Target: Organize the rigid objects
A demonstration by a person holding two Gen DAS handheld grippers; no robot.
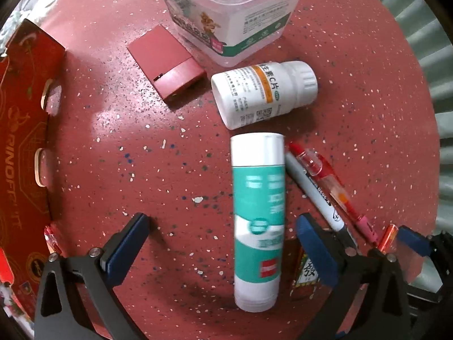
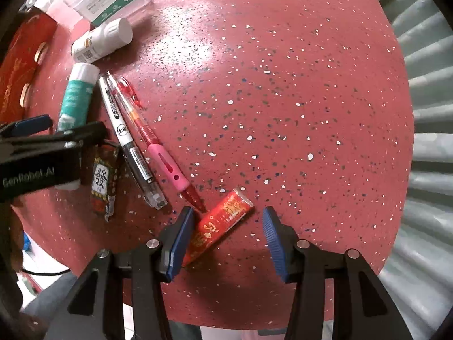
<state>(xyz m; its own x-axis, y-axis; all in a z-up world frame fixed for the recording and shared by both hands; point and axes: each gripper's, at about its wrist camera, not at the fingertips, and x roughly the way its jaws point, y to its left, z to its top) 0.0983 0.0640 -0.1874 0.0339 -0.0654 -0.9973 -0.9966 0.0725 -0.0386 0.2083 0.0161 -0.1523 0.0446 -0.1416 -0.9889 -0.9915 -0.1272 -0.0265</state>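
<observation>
On the speckled red worktop (image 1: pixel 113 141), the left tongs (image 1: pixel 223 223) stand wide apart astride a teal-and-white glue stick (image 1: pixel 257 221), not touching it. The right tongs (image 2: pixel 228 215) are part-open around a small red packet (image 2: pixel 218 226); its left pad touches the packet, the right stands clear. Two pens (image 2: pixel 136 141) lie between them.

Clear plastic container (image 1: pixel 232 14): top cut off at twelve o'clock. Red cardboard box (image 1: pixel 22 147): cropped at nine. Glue stick (image 1: pixel 257 221): label blurred. Mahjong-print packet (image 1: pixel 307 276): half hidden behind gripper finger.
</observation>
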